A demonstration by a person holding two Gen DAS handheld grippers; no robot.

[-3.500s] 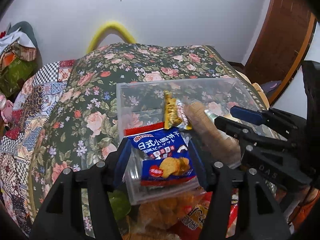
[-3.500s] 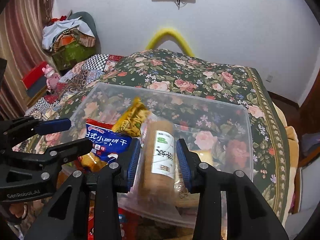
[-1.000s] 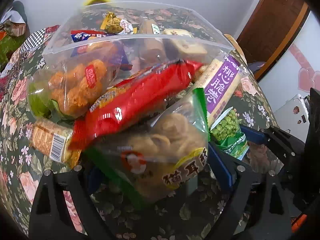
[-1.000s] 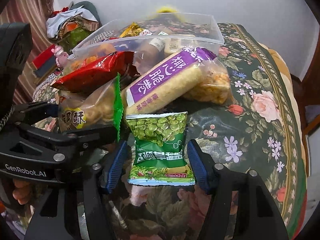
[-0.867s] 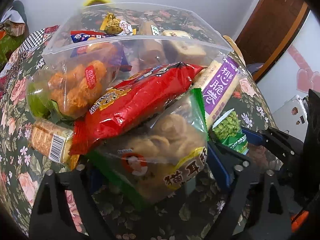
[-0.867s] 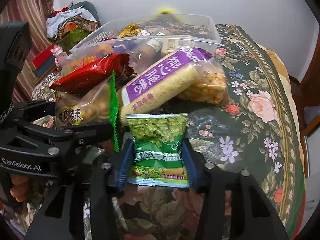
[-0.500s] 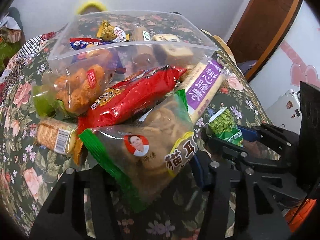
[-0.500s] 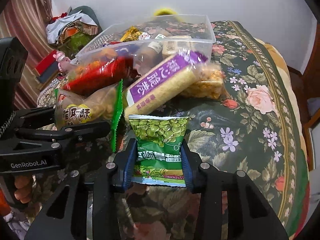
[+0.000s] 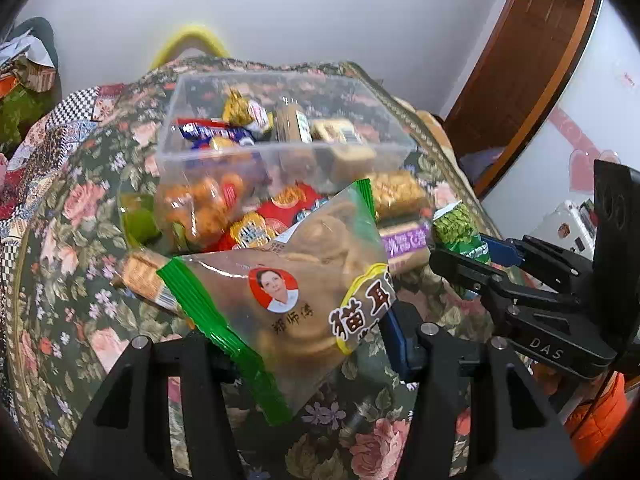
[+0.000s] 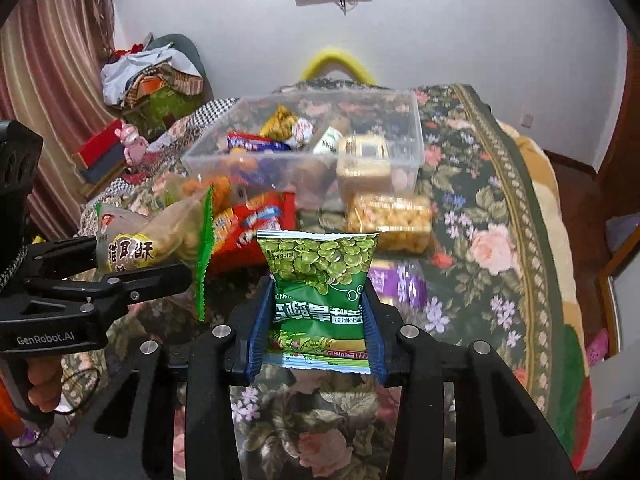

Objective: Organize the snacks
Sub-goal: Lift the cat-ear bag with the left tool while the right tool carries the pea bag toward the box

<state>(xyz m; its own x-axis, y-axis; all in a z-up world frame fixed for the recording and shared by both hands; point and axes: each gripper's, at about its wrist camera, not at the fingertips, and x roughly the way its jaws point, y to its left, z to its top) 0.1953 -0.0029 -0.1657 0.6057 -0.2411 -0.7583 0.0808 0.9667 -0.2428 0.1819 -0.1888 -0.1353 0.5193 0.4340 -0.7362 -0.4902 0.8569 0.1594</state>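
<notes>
Partly done, I'd judge: the clear box (image 10: 416, 148) at the far side holds several snacks, while more lie loose on the floral cloth (image 10: 500, 240) near it. The left gripper (image 9: 308, 344) pinches a green-edged biscuit bag (image 9: 288, 292); the right gripper (image 10: 316, 320) pinches a shiny green pea packet (image 10: 318, 268), both lifted.

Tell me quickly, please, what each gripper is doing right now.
Left gripper: shut on the cat-ear crisps bag, lifted off the cloth.
Right gripper: shut on the green pea packet, also lifted.
</notes>
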